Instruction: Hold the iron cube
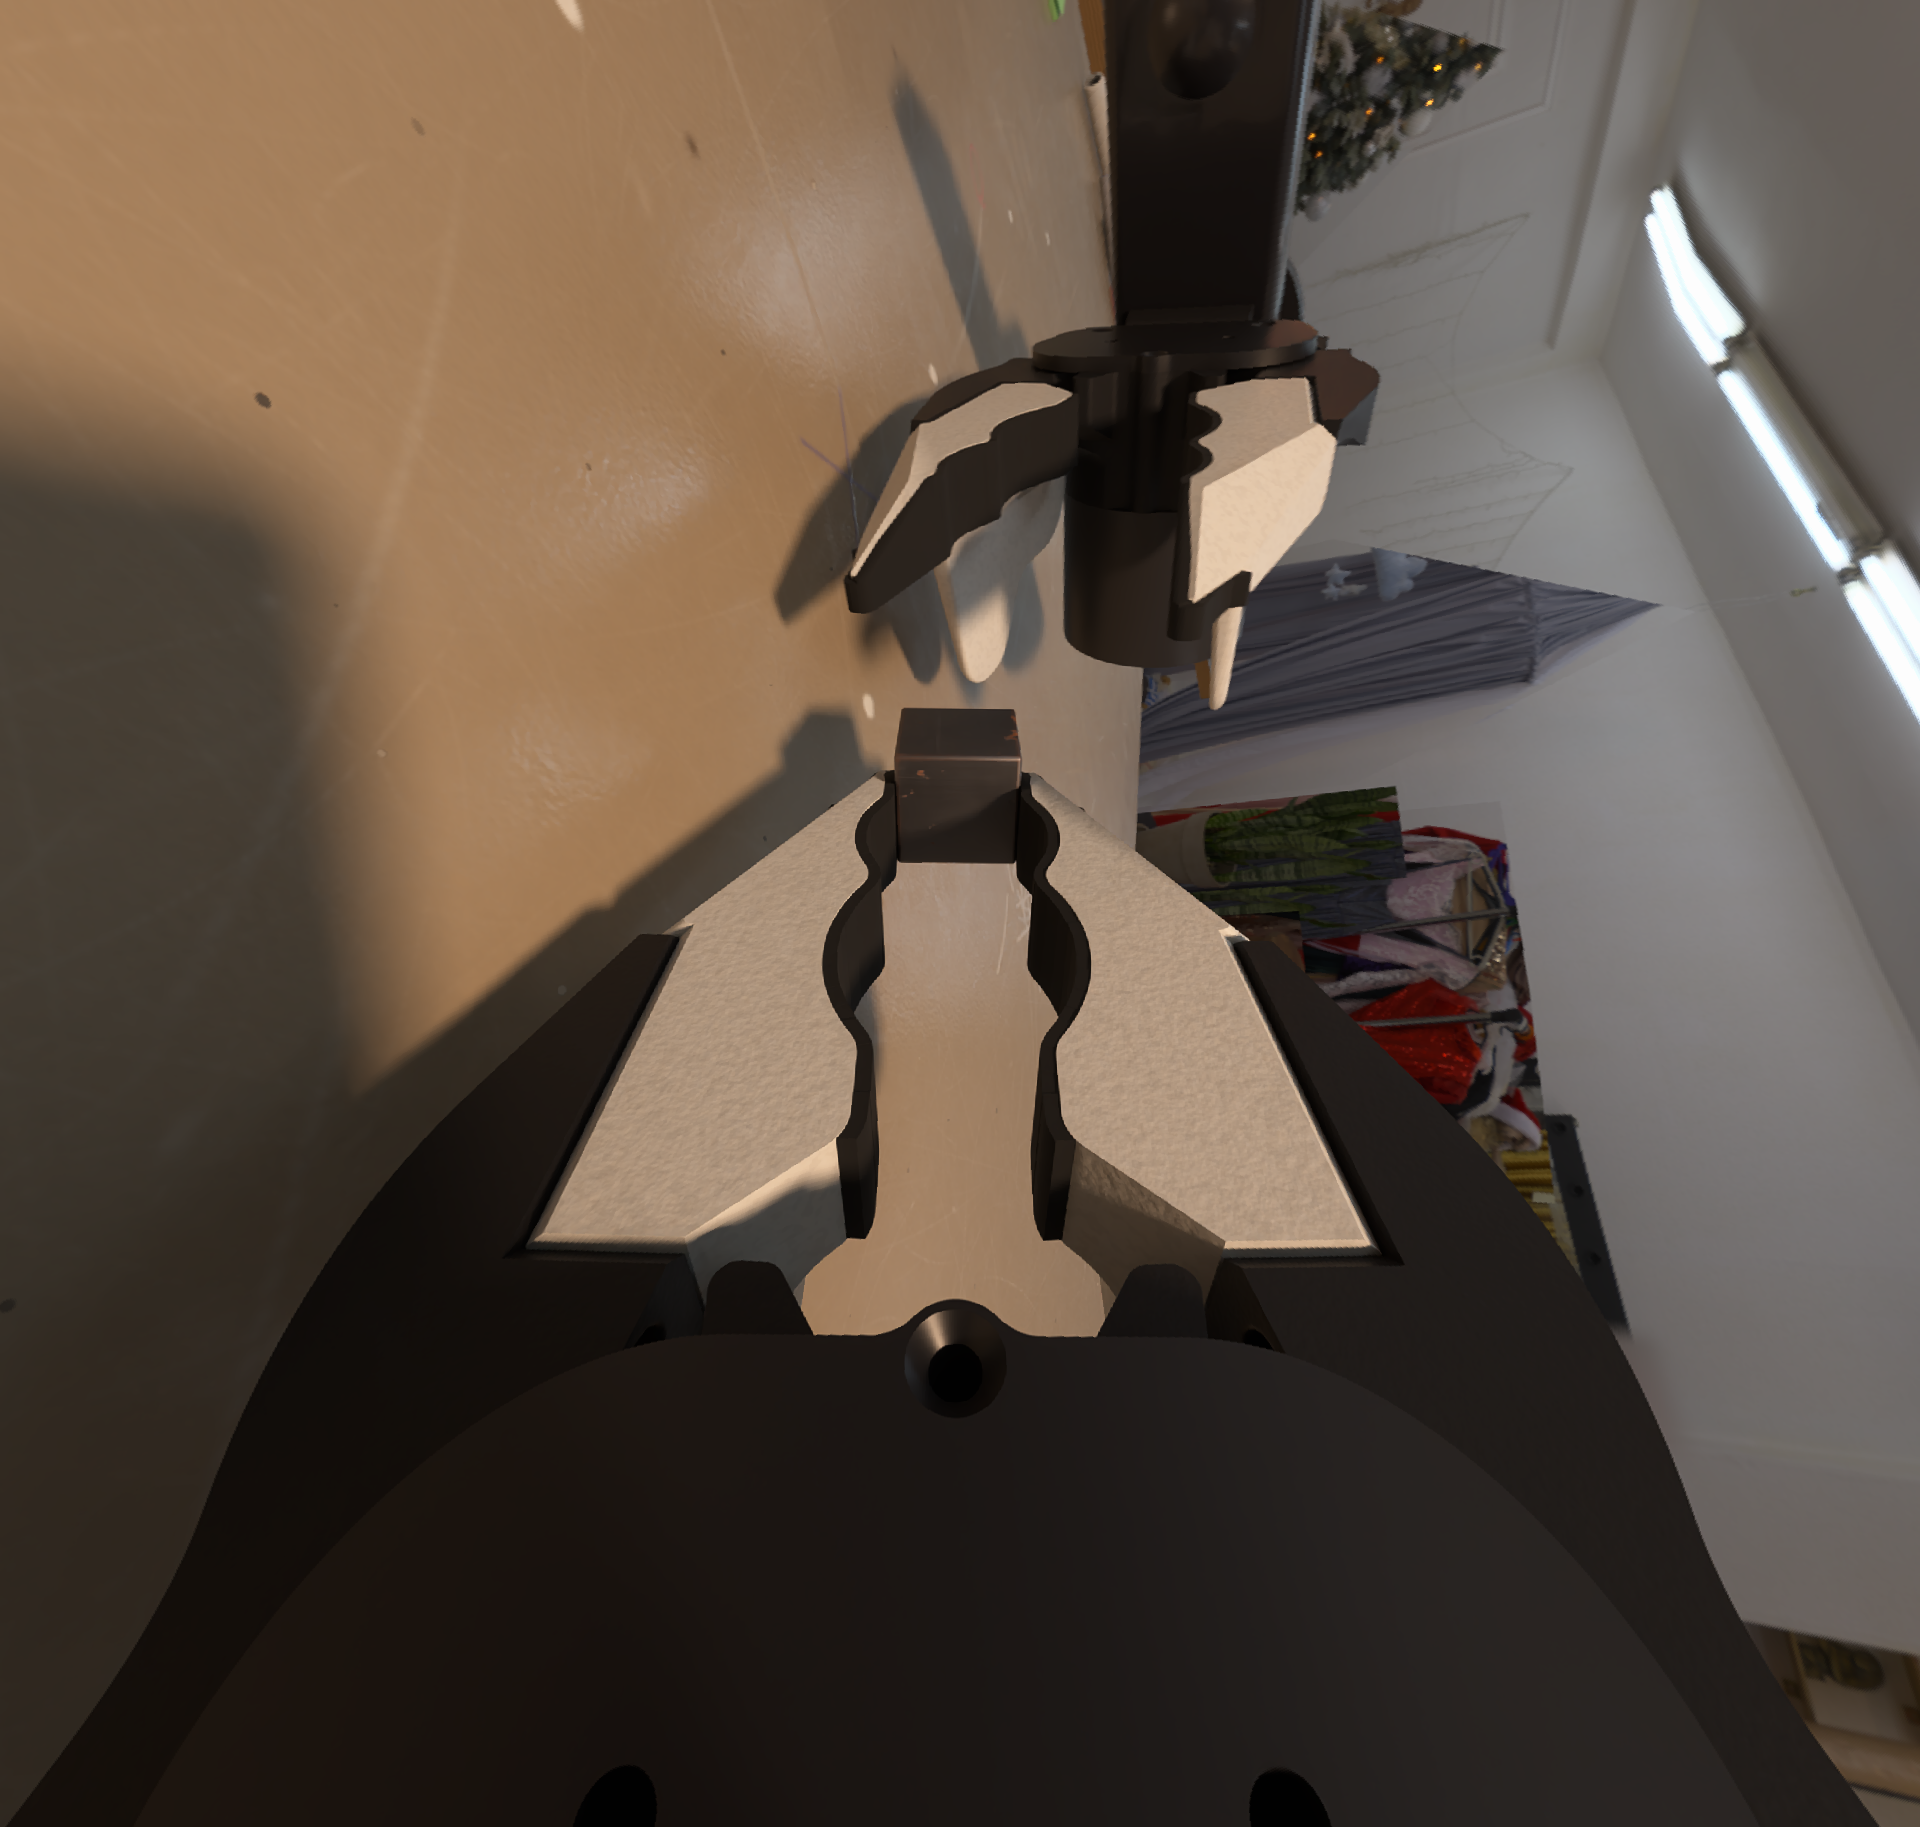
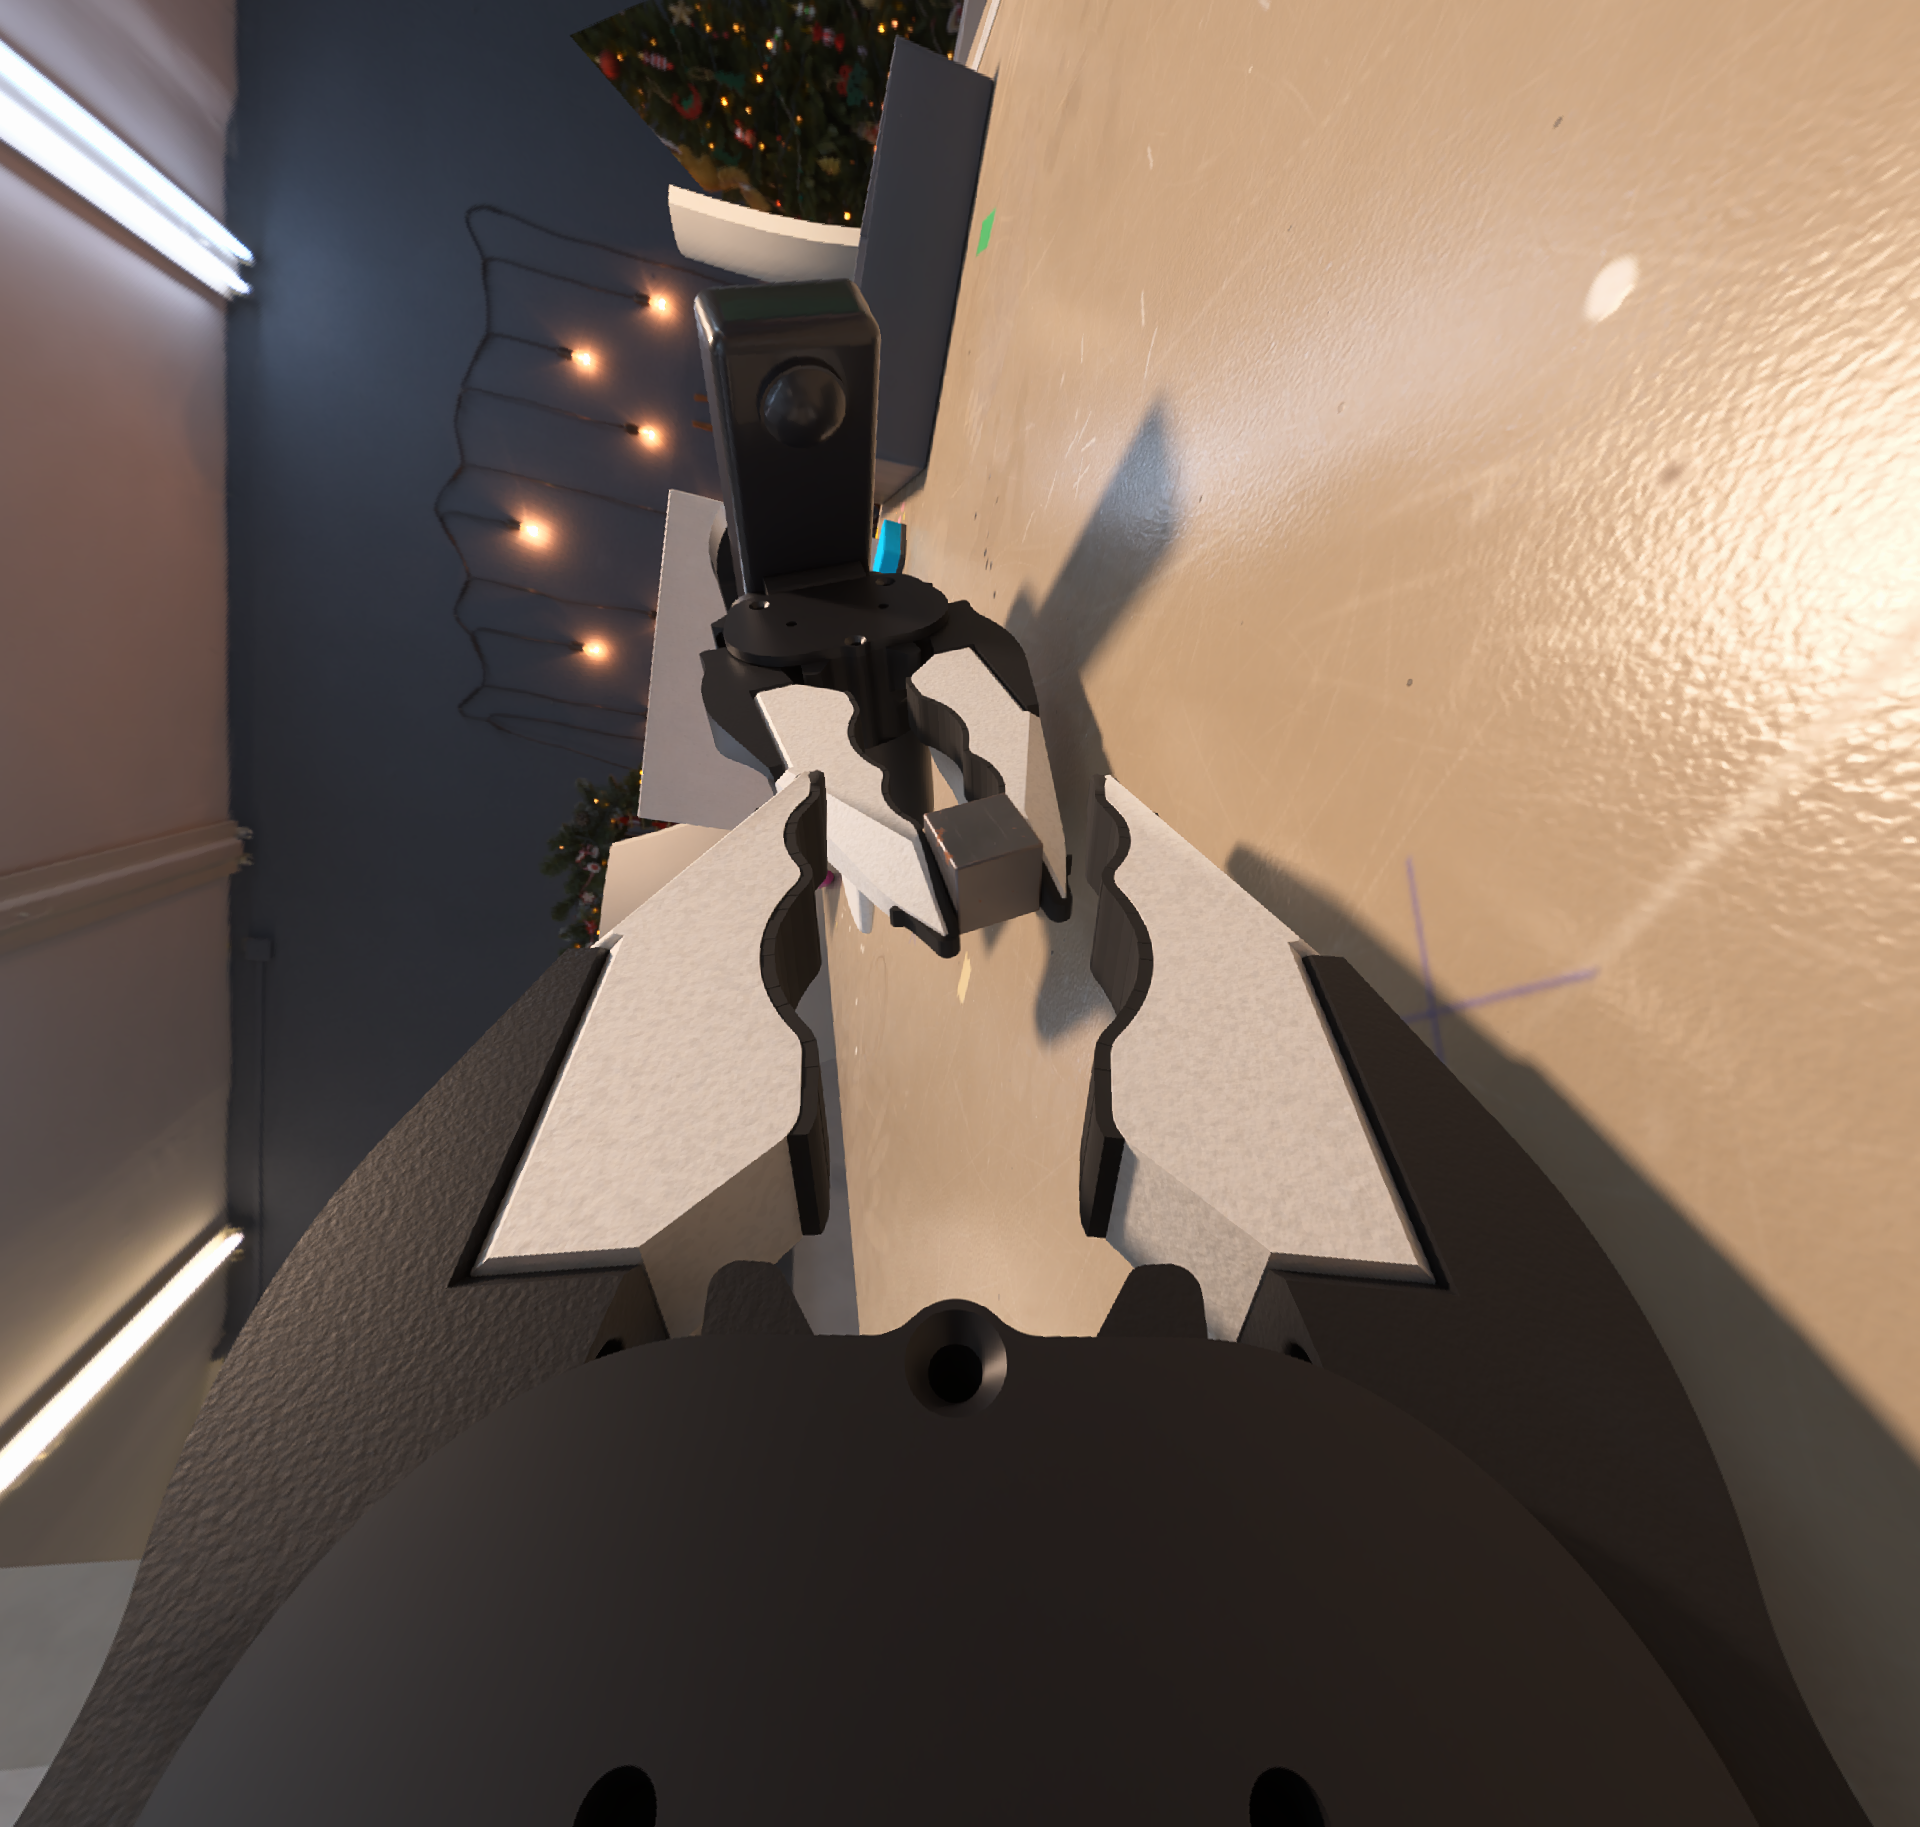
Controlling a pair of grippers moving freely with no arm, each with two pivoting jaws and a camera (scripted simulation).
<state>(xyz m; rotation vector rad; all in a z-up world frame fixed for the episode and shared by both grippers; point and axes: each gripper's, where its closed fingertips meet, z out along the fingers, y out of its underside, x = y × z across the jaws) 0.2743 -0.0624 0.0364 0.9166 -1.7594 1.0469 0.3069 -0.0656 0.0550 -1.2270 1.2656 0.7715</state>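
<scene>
Between the fingertips of the left gripper [image 1: 956,809] sits a small dark grey metal cube [image 1: 956,798], its faces smooth with a dull sheen and a few rusty specks. The gripper's fingers [image 1: 727,1039] wear pale, grainy, matt pads set in matt black, plastic-looking frames. Under both grippers spreads the tan counter [image 1: 468,427], glossy, finely scratched and speckled. The right gripper [image 2: 961,904] facing it has the same rough white pads and a pebbled dark body.
</scene>
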